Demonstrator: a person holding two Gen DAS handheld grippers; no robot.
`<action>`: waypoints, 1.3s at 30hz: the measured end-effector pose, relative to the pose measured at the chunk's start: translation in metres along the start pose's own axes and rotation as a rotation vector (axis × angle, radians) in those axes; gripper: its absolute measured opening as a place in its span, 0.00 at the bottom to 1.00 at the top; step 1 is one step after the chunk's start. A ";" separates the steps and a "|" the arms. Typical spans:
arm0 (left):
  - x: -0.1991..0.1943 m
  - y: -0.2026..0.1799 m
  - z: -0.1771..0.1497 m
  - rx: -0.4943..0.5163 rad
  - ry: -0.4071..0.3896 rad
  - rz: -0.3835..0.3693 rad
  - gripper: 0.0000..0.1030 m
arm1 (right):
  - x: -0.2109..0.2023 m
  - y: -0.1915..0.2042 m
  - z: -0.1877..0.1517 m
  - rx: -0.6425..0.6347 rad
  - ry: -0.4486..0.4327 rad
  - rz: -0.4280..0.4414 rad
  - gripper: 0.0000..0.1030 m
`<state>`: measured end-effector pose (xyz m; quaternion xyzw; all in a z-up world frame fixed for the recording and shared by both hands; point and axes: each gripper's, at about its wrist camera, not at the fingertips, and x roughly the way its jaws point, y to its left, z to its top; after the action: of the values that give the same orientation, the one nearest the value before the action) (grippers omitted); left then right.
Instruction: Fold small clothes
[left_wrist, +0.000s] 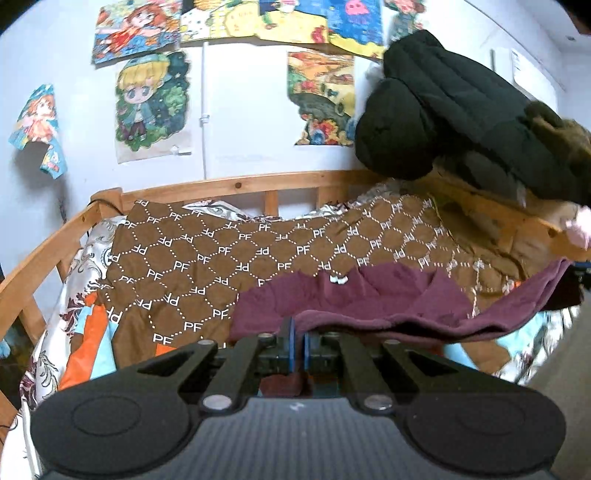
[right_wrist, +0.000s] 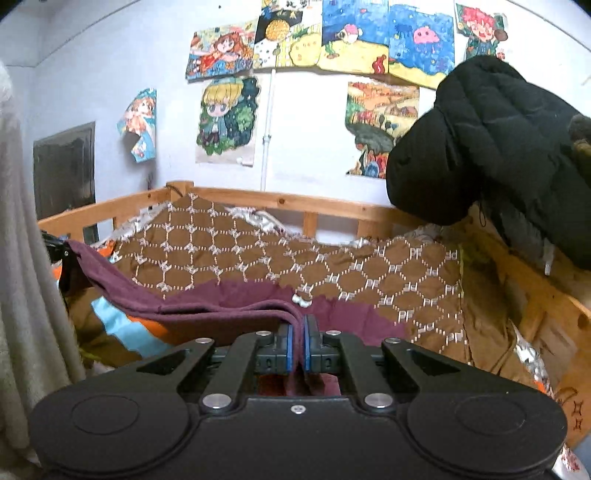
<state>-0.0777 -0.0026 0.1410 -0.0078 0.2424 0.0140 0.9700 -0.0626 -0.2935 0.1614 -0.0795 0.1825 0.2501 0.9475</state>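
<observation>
I am in the middle of a fold. My left claw (left_wrist: 297, 345) and my right claw (right_wrist: 297, 347) are each pinched tight on the near edge of the small purple garment (left_wrist: 369, 295), which lies on the brown blanket (left_wrist: 221, 251) on the bed. I think next I lift and carry that edge forward. The wooden rail (left_wrist: 236, 186) and the black coat (left_wrist: 443, 110) on my right leave little room.

The garment (left_wrist: 369, 299) lay on the quilt (left_wrist: 207, 251), which covered the bed inside the wooden rail (left_wrist: 236, 186). From the left wrist view the rail ran behind at twelve o'clock, drawings (left_wrist: 151, 103) hung on the wall above it, and a coat (left_wrist: 443, 110) draped over the rail at two o'clock.
</observation>
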 end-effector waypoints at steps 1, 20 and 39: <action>0.003 0.001 0.007 -0.017 0.002 0.004 0.05 | 0.005 0.000 0.004 -0.011 -0.013 -0.006 0.05; 0.198 0.004 0.116 -0.012 0.182 0.141 0.05 | 0.188 -0.085 0.057 0.048 -0.002 -0.012 0.05; 0.388 0.016 0.083 0.189 0.393 0.121 0.07 | 0.385 -0.126 0.002 0.106 0.252 -0.026 0.05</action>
<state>0.3030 0.0243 0.0311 0.0952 0.4271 0.0475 0.8979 0.3122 -0.2299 0.0227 -0.0624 0.3121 0.2158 0.9231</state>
